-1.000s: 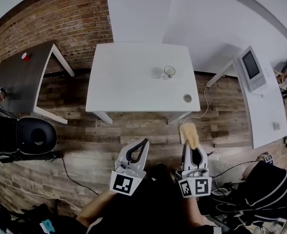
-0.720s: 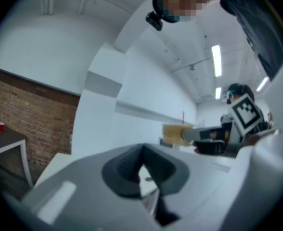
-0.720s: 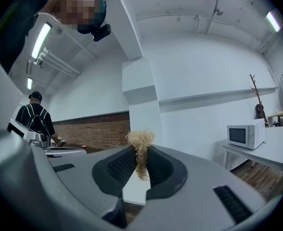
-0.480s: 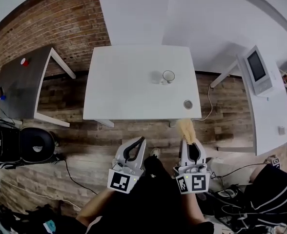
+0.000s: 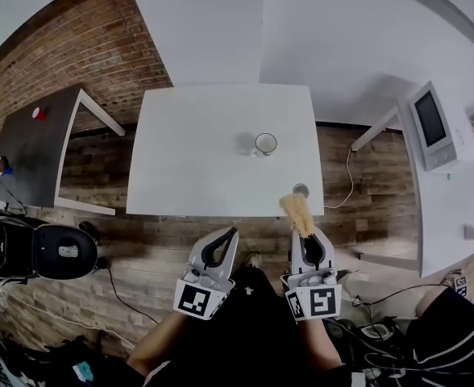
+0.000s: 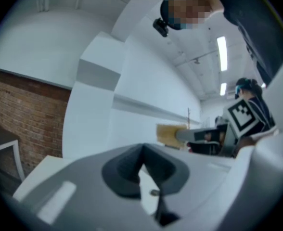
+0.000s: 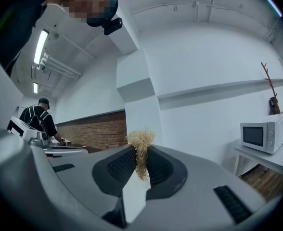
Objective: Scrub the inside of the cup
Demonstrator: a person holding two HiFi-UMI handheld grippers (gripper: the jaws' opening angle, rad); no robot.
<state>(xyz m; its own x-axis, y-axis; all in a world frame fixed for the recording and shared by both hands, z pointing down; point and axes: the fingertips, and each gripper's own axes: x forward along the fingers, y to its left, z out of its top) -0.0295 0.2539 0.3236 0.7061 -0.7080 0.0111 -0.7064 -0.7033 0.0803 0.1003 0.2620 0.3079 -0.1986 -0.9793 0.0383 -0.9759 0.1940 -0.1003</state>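
A pale cup (image 5: 265, 143) stands upright on the white table (image 5: 189, 160), right of its middle, well ahead of both grippers. My right gripper (image 5: 308, 234) is shut on a straw-coloured fibre scrubber (image 5: 296, 210), which sticks up past the jaws and reaches the table's front edge in the head view. The right gripper view shows the scrubber (image 7: 141, 148) pinched between the dark pads of that gripper (image 7: 141, 153). My left gripper (image 5: 230, 235) is shut and holds nothing; its closed tips (image 6: 142, 150) point up, with the scrubber (image 6: 167, 134) off to its right.
A small round object (image 5: 301, 189) lies near the table's front right edge. A dark table (image 5: 35, 147) with a red cup (image 5: 39, 113) stands at left, a black bag (image 5: 35, 248) below it. A microwave (image 5: 431, 126) sits on a white counter at right. A person (image 5: 446, 321) crouches at lower right.
The table has come nearer and shifted left in the head view. Both grippers have moved forward together; the scrubber now reaches the table's front edge. Jaws unchanged.
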